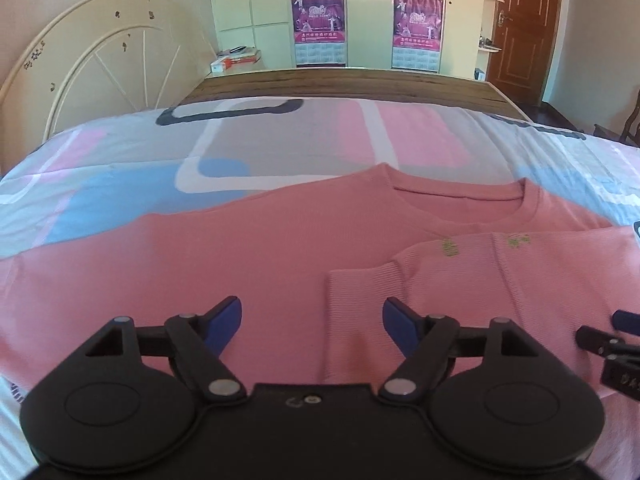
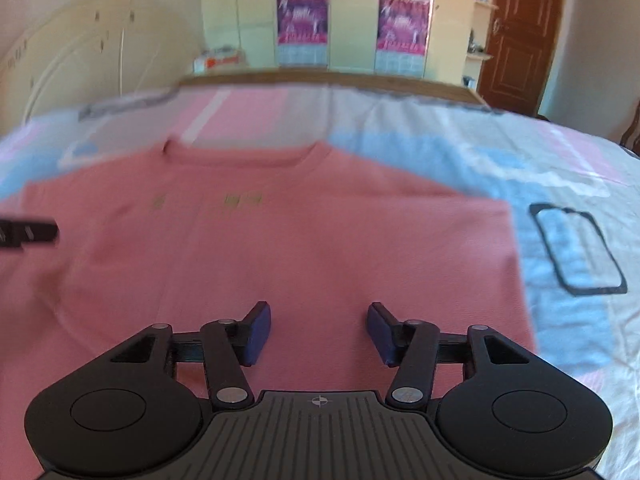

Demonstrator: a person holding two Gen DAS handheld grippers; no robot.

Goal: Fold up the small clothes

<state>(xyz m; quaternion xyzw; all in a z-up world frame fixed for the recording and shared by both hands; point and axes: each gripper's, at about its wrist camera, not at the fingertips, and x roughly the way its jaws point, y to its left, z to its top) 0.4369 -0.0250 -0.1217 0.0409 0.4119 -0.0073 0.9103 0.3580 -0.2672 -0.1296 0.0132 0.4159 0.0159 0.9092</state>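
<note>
A pink long-sleeved shirt (image 1: 240,248) lies flat on the bed, collar (image 1: 460,196) pointing away. One sleeve is folded across the chest, its ribbed cuff (image 1: 364,292) just ahead of my left gripper (image 1: 312,312). The left gripper is open and empty, low over the shirt. My right gripper (image 2: 319,320) is open and empty over the shirt's body (image 2: 280,248); that view is blurred. The right gripper's tip shows at the right edge of the left wrist view (image 1: 608,340). The left gripper's tip shows at the left edge of the right wrist view (image 2: 28,232).
The shirt lies on a quilt (image 1: 120,184) with pink, blue and grey blocks. A white arched headboard (image 1: 100,64) stands at the left. A wooden bed edge (image 1: 340,84), a wardrobe with posters (image 1: 320,16) and a brown door (image 1: 524,28) lie beyond.
</note>
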